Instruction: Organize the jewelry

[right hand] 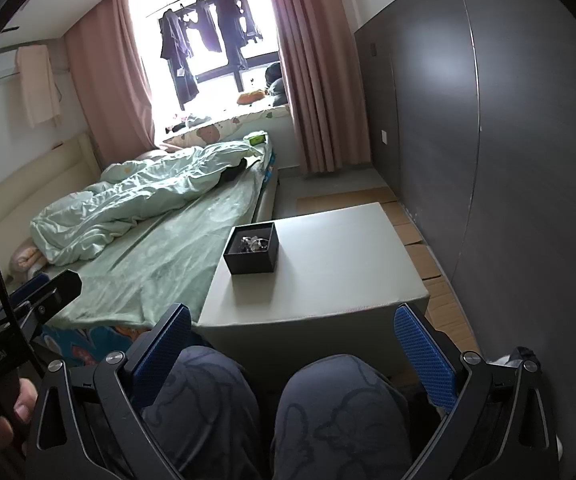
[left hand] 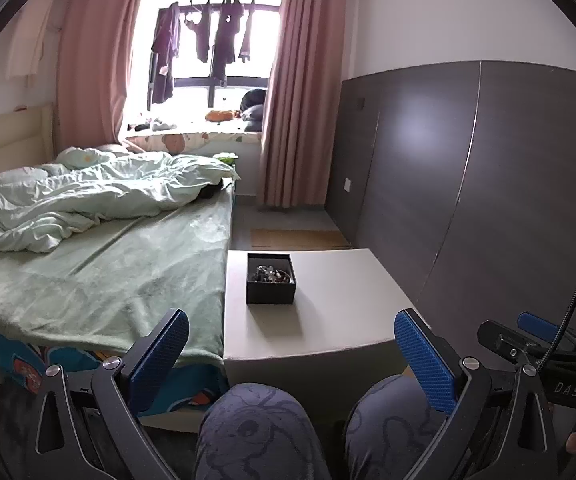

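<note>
Left wrist view: left gripper (left hand: 292,356) and right gripper (right hand: 292,356) gape empty above knees; small black square box (left hand: 271,280) holds tangled, perhaps silvery, jewelry (left hand: 270,274).

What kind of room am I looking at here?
Most likely a bedroom in a home: an unmade bed with a rumpled green duvet, pink curtains at a window with clothes hung to dry.

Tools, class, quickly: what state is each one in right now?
Left tool: open, holding nothing.
Right tool: open, holding nothing.
</note>
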The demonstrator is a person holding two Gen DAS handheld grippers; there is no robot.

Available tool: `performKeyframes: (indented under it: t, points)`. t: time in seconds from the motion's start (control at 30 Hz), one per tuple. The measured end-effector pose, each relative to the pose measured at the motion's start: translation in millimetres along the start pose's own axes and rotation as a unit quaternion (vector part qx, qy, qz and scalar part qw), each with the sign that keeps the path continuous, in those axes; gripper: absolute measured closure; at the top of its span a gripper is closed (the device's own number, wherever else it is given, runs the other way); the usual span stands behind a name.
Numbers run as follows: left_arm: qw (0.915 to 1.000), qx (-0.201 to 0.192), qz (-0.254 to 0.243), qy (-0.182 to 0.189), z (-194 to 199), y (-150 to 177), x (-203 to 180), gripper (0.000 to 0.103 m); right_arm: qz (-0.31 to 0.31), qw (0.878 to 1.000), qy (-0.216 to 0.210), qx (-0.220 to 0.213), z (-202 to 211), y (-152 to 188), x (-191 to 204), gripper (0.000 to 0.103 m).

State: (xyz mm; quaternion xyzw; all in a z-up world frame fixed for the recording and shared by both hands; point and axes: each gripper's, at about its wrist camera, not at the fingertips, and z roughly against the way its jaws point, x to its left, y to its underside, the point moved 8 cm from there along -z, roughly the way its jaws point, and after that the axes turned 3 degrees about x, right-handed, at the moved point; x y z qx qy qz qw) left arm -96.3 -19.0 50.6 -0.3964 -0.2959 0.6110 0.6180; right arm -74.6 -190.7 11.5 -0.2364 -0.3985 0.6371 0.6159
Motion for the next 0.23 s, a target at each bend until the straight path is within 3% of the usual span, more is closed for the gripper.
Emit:
performKeyframes:
  t: [0.23]
  points:
    - [0.9999,-0.013,-0.007,0.0,-3.1,-2.4,-0.5,0.0,0.0,1.0,0.001,0.007,-9.3,-2.2,-3.6,0.001]
